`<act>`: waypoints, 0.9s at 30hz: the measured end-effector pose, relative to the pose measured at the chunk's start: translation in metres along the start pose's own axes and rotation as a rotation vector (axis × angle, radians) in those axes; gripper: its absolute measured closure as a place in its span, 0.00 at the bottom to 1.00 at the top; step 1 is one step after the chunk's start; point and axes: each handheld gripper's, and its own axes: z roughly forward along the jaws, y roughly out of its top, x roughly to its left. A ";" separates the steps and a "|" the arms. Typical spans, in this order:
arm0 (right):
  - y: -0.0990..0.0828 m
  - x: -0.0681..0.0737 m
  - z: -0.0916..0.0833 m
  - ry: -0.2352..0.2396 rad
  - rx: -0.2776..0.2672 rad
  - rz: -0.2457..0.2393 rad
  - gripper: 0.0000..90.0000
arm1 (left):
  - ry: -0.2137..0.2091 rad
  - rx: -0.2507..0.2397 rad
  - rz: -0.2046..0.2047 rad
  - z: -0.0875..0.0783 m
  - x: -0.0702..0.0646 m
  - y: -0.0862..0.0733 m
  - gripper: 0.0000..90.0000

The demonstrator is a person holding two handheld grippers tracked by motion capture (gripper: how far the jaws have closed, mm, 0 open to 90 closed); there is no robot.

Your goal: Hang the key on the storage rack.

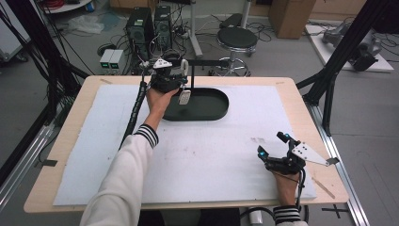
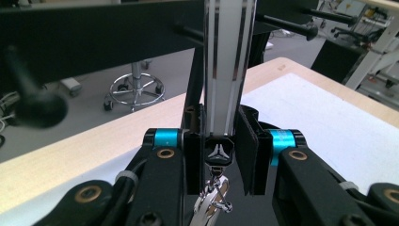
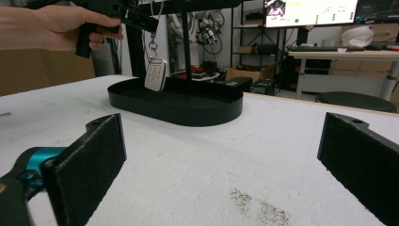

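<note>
left gripper (image 1: 181, 75): clamped on white strap (image 2: 225, 66), key fob (image 1: 184, 97) dangling over black tray (image 1: 214, 110) near table's (image 1: 291, 94) far edge | right gripper (image 1: 273, 145): jaws wide, nothing between, resting near table's front right corner

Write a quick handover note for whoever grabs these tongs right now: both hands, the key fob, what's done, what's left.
Left tongs: shut on the key fob, gripping its top; the fob hangs above the black tray, beside the stand.
Right tongs: open, holding nothing, low over the white mat.
Done: fob picked up.
Left: probably hang it on the stand or lay it in the tray, then release.
</note>
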 end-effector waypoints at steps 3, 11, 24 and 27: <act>0.000 0.000 0.000 -0.001 -0.002 -0.002 0.01 | 0.003 0.000 -0.006 -0.001 0.000 -0.001 0.82; 0.000 0.000 0.000 -0.001 -0.003 -0.002 0.01 | -0.007 -0.006 -0.031 -0.005 0.002 -0.004 0.82; 0.000 0.000 -0.001 -0.001 0.003 -0.002 0.01 | -0.015 0.001 -0.080 -0.002 0.012 -0.010 0.82; 0.000 0.000 -0.001 -0.001 0.002 0.002 0.00 | -0.012 0.003 -0.077 -0.001 0.012 -0.011 0.82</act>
